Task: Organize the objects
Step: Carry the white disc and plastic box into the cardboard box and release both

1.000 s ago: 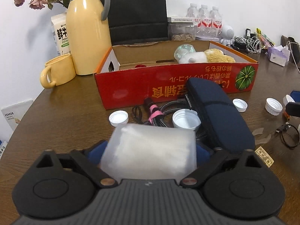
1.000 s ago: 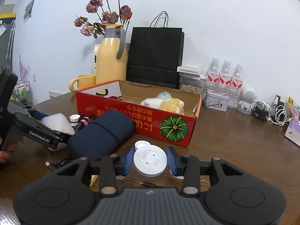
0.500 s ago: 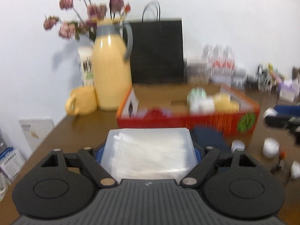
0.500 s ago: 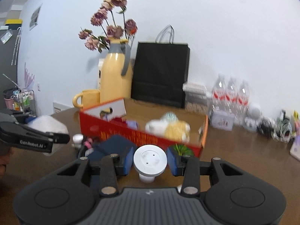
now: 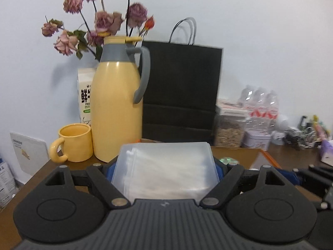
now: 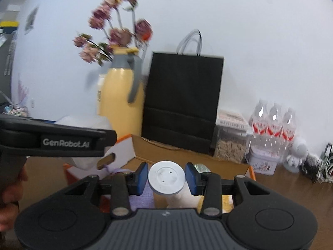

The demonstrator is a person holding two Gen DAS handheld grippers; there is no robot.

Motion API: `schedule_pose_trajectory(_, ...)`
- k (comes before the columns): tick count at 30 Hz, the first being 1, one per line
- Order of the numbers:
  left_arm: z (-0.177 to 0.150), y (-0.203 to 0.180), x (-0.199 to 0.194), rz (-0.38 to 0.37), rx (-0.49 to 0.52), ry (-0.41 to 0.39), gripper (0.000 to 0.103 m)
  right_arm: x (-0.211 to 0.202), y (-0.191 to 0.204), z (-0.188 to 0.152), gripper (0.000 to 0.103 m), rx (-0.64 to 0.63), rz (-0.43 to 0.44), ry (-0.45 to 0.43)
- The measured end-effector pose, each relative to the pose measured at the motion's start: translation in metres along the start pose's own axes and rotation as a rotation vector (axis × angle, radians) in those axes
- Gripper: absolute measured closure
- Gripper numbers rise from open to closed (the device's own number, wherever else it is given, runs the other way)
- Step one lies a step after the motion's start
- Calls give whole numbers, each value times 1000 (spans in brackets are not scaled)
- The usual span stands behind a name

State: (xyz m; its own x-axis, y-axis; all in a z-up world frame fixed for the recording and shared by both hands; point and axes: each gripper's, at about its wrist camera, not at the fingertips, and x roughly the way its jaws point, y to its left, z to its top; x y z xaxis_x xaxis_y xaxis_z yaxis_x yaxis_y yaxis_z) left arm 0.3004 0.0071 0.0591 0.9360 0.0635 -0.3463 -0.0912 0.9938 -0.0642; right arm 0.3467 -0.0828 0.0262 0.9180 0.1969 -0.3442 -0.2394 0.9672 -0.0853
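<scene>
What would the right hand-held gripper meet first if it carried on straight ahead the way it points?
Probably the far wall of the cardboard box, with the black paper bag just behind it. The right hand-held gripper carries a white cap; depth is hard to judge.

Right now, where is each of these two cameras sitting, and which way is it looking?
Left wrist: rides on the left gripper, facing the yellow jug and black bag; its own fingers hold a clear packet.
Right wrist: rides on the right gripper, clamping a white cap above the cardboard box; the left gripper and a hand show.
Shared: jug, bag, water bottles.
</scene>
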Motion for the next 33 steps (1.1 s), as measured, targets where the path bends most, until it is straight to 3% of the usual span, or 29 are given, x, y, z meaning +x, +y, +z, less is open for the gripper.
schedule_pose_trajectory(3,-6,-3,25,41,-15,29,20,25,-2,-8,65,34,-30,34)
schedule_pose_trajectory(6,-16,-8,36,30,43,50,20,38,-4,-19,65,32,-25,79)
schedule_pose_trajectory(14,-27,-8,46,21,63,110,20,50,-5,-31,65,40,-22,127)
schedule_pose_trajectory(16,-27,-9,45,5,66,105,11,49,-4,-31,65,36,-20,128)
schedule_pose_trajectory(17,-26,-10,42,-2,64,94,0,47,-4,-31,62,34,-22,126)
schedule_pose_trajectory(18,-26,-10,39,-3,62,74,0,46,-4,-31,58,33,-27,123)
schedule_pose_trajectory(20,-24,-11,34,2,60,39,0,45,-5,-31,25,39,-37,114)
schedule_pose_trajectory(22,-24,-12,34,6,59,39,0,44,-5,-31,9,39,-53,106)
schedule_pose_trajectory(33,-21,-10,31,3,42,47,0,37,-6,-28,0,47,-70,83)
